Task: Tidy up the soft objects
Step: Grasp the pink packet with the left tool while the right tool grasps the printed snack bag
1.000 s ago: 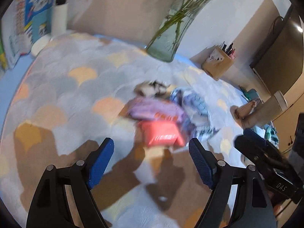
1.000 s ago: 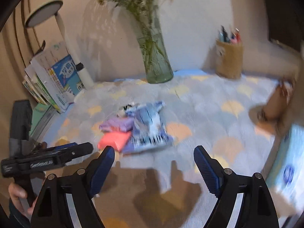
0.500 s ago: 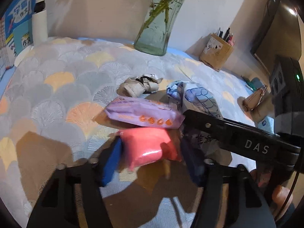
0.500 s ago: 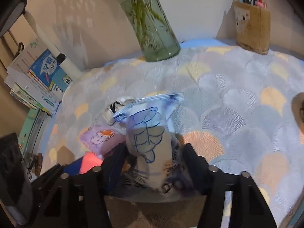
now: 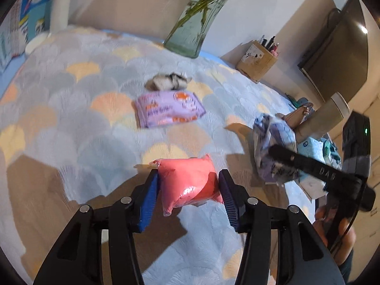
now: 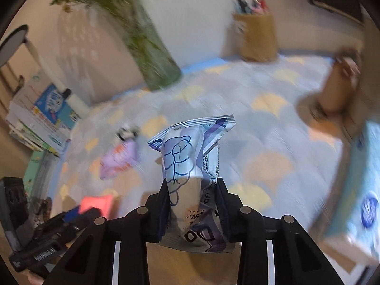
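Both packets are off the pile now! A second ago the grippers hung wide over a heap of four soft things; now the red pouch (image 5: 190, 180) sits between the blue pads of the left gripper (image 5: 188, 196), drawn toward the camera and away from the purple pack (image 5: 167, 109), which lies alone on the scalloped cloth (image 5: 71, 128) with the little bundled cloth item (image 5: 168, 83) just behind it. Over on the right, the right gripper (image 6: 192, 204) has the white-and-blue packet (image 6: 192, 156) pinched at its lower half, top seam standing up and clear of the cloth, jaws closing on it.

The left pads bulge the pouch outward on both sides, and that is the worry: it looks liquid-filled and slick, so a harder squeeze might squirt it out forward, or strain the seam. The right packet is gripped low and flops above the fingers; a quick swing might let it fold or slide free. The glass vase (image 5: 192, 30) stands well back, the pen holder (image 5: 257, 61) too.
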The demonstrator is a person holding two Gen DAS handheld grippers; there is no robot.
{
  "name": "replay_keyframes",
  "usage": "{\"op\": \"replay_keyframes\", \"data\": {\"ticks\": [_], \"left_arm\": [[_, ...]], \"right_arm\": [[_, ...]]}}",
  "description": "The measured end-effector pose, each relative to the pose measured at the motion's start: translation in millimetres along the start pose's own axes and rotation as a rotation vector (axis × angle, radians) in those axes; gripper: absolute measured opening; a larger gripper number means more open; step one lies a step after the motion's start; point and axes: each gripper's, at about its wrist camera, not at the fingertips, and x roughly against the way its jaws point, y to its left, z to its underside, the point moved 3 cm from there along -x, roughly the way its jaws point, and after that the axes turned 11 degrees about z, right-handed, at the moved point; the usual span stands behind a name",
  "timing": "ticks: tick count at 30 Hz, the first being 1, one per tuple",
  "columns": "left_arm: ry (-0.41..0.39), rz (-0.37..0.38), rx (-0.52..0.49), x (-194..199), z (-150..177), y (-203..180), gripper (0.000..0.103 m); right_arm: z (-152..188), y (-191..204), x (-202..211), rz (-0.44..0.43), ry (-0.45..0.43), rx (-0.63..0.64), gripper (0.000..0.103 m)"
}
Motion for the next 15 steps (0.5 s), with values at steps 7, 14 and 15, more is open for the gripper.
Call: {"op": "replay_keyframes", "data": {"ticks": [7, 14, 15], "left_arm": [[-0.005, -0.005, -0.059, 3, 33, -27, 0.066], [0.136, 0.079, -0.231, 1, 61, -63, 0.066], [0.125, 0.060, -0.242, 6, 60, -63, 0.066]], "right_arm": [[22, -3, 2, 0.000, -0.045, 0.040, 0.041], [31, -9, 3, -0.050, -0.083, 0.024, 0.049], [31, -10, 3, -0.052, -0.090, 0.023, 0.053]]}}
